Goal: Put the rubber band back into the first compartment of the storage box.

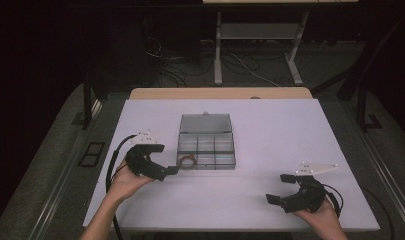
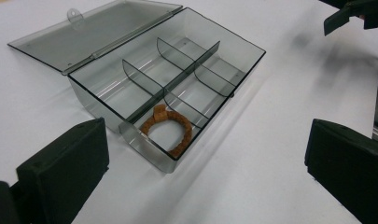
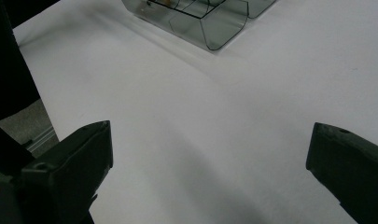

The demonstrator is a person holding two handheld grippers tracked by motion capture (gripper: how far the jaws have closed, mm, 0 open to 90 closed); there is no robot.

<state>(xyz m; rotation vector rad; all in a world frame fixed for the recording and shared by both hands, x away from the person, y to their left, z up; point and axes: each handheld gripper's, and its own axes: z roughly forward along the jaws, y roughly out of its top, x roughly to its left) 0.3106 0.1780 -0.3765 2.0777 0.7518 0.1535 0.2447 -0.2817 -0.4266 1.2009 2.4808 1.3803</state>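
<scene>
A clear smoky plastic box point(image 1: 180, 143) with several compartments stands mid-table, its lid point(image 1: 206, 123) folded flat behind it. A brown beaded bracelet point(image 1: 187, 161) lies in the front left compartment. My left gripper point(image 1: 166, 159) hovers just left of that corner, open and holding nothing. In the left gripper view the box point(image 2: 94, 103) and the bracelet point(image 2: 170, 128) lie ahead between the wide jaws of the left gripper point(image 2: 207, 140). My right gripper point(image 1: 280, 188) rests open near the front right edge, far from the box. The right gripper point(image 3: 210, 144) faces bare table, with a box corner point(image 3: 214, 28) at the top.
The white table point(image 1: 270, 135) has wide free room to the right of the box and in front of it. Desk legs and cables stand on the floor beyond the far edge. The other gripper point(image 2: 352, 14) shows at the top right of the left gripper view.
</scene>
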